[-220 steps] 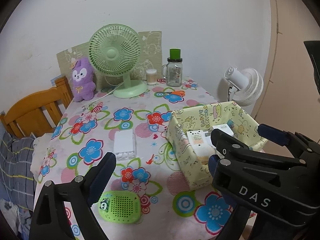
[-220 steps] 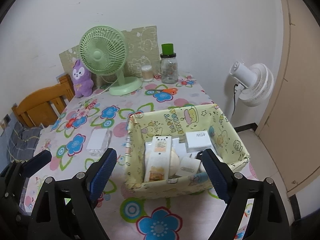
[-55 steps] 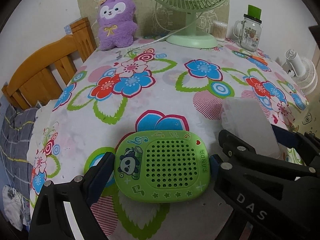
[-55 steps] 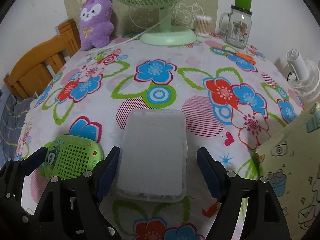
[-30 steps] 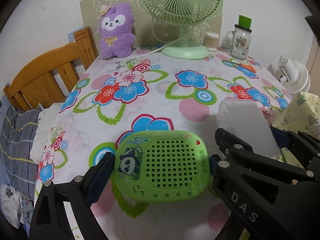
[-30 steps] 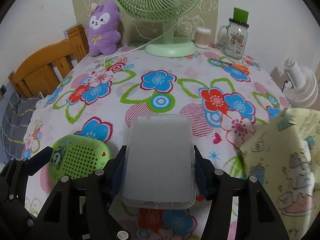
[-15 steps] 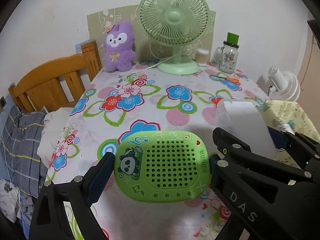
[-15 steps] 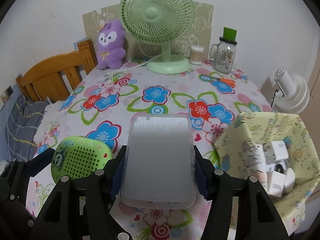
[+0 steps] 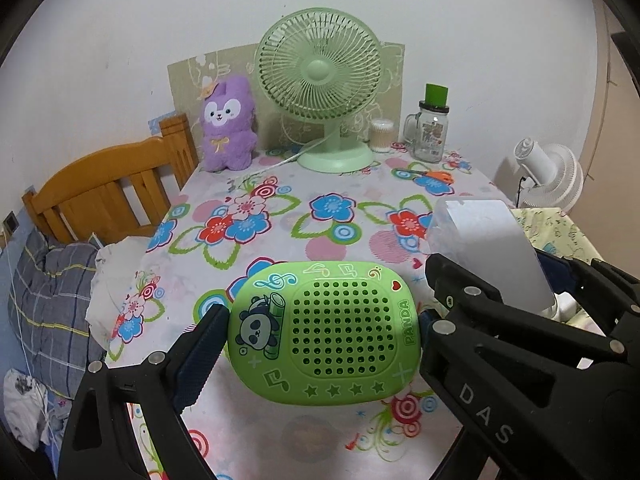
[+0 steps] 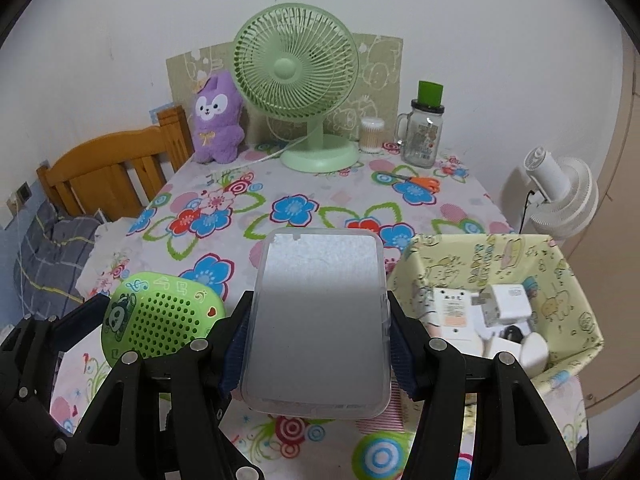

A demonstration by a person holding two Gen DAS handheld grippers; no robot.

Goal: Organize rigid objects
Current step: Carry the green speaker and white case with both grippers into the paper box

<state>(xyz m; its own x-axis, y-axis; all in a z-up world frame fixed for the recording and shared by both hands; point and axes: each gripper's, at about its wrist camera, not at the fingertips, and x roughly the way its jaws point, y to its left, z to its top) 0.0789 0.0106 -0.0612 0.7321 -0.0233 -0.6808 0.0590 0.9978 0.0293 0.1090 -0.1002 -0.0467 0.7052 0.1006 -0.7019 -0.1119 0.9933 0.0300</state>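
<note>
My left gripper [image 9: 320, 332] is shut on a green panda speaker [image 9: 324, 332] and holds it above the flowered table; the speaker also shows in the right wrist view [image 10: 160, 314]. My right gripper [image 10: 318, 340] is shut on a frosted clear plastic case [image 10: 320, 316], held in the air beside the speaker; the case also shows at the right of the left wrist view [image 9: 488, 248]. A yellow fabric basket [image 10: 560, 276] with several white chargers and boxes sits on the table to the right of the case.
At the table's back stand a green desk fan [image 10: 296, 80], a purple plush [image 10: 216, 120], a cotton-swab jar [image 10: 372, 130] and a glass mug jar [image 10: 424, 132]. Orange scissors [image 10: 420, 182] lie near them. A wooden chair [image 9: 108, 184] and a white floor fan [image 10: 560, 196] flank the table.
Both grippers have risen and pulled back from the table with the speaker and the case in them. More of the basket and its contents has come into the right wrist view.
</note>
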